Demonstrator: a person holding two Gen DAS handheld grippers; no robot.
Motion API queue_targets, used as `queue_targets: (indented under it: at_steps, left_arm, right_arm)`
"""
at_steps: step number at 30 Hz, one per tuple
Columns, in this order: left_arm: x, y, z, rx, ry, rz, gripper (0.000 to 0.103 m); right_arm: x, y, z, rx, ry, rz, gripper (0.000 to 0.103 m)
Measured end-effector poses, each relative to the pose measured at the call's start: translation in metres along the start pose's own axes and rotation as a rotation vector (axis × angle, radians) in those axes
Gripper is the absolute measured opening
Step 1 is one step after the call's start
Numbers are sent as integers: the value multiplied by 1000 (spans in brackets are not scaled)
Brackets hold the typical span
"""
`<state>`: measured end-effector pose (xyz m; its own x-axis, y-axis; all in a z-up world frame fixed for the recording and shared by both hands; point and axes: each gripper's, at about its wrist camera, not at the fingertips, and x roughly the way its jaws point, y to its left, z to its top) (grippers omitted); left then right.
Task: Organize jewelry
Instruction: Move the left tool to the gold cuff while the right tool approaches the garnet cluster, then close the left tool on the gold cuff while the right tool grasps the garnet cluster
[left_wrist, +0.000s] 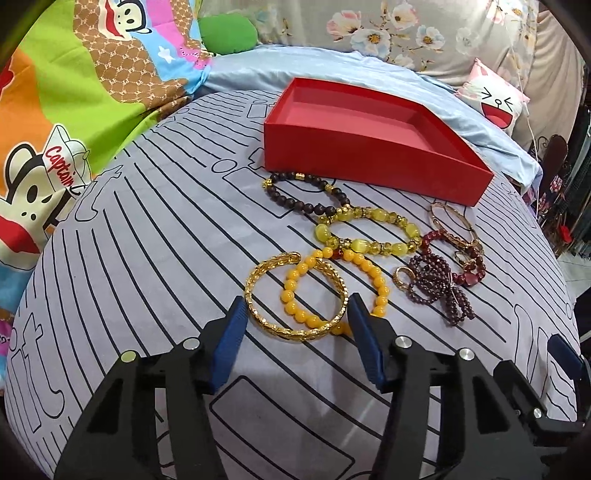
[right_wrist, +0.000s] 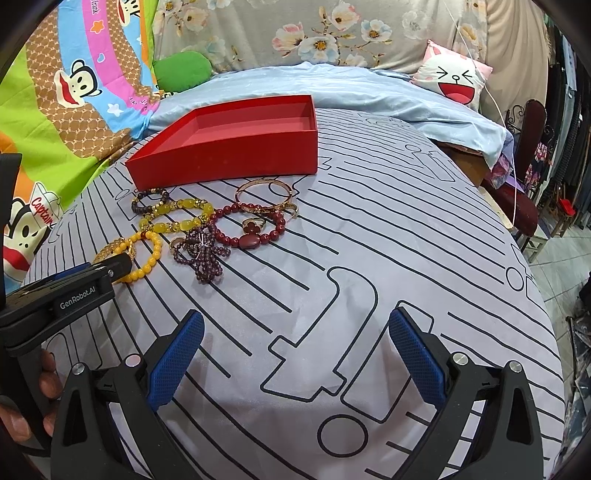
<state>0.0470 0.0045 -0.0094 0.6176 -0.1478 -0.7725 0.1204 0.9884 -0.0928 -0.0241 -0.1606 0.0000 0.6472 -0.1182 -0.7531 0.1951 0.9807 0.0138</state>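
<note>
Fingers of the left tool (left_wrist: 295, 314) angle down over the bed (left_wrist: 147, 240), half spread, straddling the gold bangle (left_wrist: 295, 291) and overlapping yellow bead bracelet (left_wrist: 336, 288); whether the pads touch I cannot tell. The right tool (right_wrist: 295, 332) hovers spread wide above bare sheet. The red box (left_wrist: 373, 144) holds nothing visible.

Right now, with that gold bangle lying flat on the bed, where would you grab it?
Probably across its near rim. The gold bangle lies flat, overlapping the orange bead bracelet on its right, so the left gripper does best coming from above at the near side, closing across the ring's width.
</note>
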Motion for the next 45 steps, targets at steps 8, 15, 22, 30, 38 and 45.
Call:
queue_targets:
  at_steps: [8, 15, 22, 30, 38, 45]
  left_arm:
    - [-8, 7, -1, -32, -9, -52, 53]
    - [-26, 9, -2, -20, -52, -35, 53]
    - [-27, 17, -6, -18, -64, 12, 53]
    - [-30, 23, -4, -24, -76, 23, 53]
    - [-29, 25, -3, -32, -76, 25, 53]
    - [-25, 26, -4, -33, -57, 26, 53]
  right_arm:
    - [0, 0, 0, 1, -4, 2, 97]
    - [0, 2, 2, -16, 34, -1, 97]
    - [-2, 13, 15, -36, -20, 49, 96]
    - [14, 31, 26, -52, -10, 121, 77]
    - [31, 41, 30, -70, 38, 138, 57]
    - [36, 46, 31, -76, 52, 155, 47]
